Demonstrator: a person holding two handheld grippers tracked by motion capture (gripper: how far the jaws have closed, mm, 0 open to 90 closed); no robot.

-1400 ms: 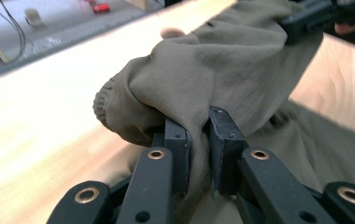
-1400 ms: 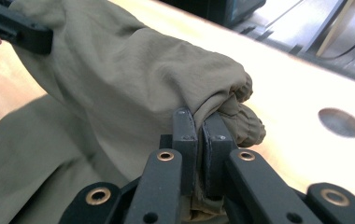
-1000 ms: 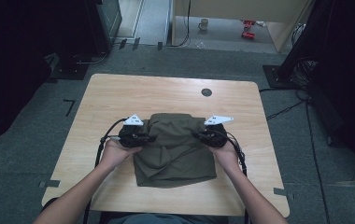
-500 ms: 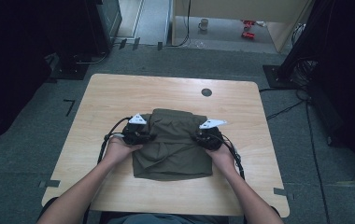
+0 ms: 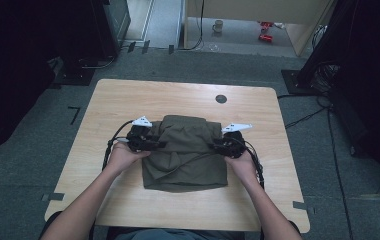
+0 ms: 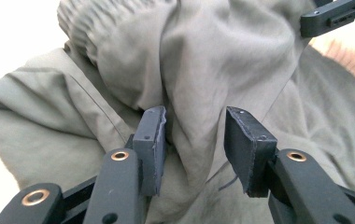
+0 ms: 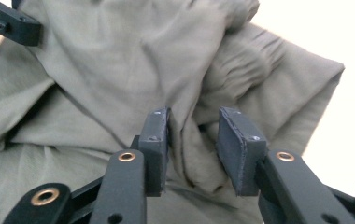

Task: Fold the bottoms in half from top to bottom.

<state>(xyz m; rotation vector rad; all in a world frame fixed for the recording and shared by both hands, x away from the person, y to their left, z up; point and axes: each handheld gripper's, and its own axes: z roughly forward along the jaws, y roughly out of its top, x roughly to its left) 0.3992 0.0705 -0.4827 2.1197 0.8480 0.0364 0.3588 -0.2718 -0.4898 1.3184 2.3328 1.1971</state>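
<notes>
Nearest the person, two forearms come in over the front edge of the pale wooden table (image 5: 128, 200), each hand carrying a claw. Between them lies an olive-green garment (image 5: 185, 155), folded into a rough rectangle at mid-table, its long axis running away from the person, with a gathered elastic waistband (image 6: 80, 21) at the far end. The left claw (image 5: 155, 145) sits at the garment's left edge pointing inward to the right, and the right claw (image 5: 217, 147) mirrors it at the right edge, so the cloth lies straight ahead of each and both hands are equally near. In the left gripper view the jaws have just been opening: a bunched ridge of cloth stands between the pads, brushing one pad and clear of the other, so the grip looks released. The right claw (image 7: 193, 149) shows the same, half spread with a loose fold between the pads. The fabric is thin, matte, softly creased woven cotton with stitched seams. Farther back, a small dark round disc (image 5: 221, 99) lies near the table's far edge.
</notes>
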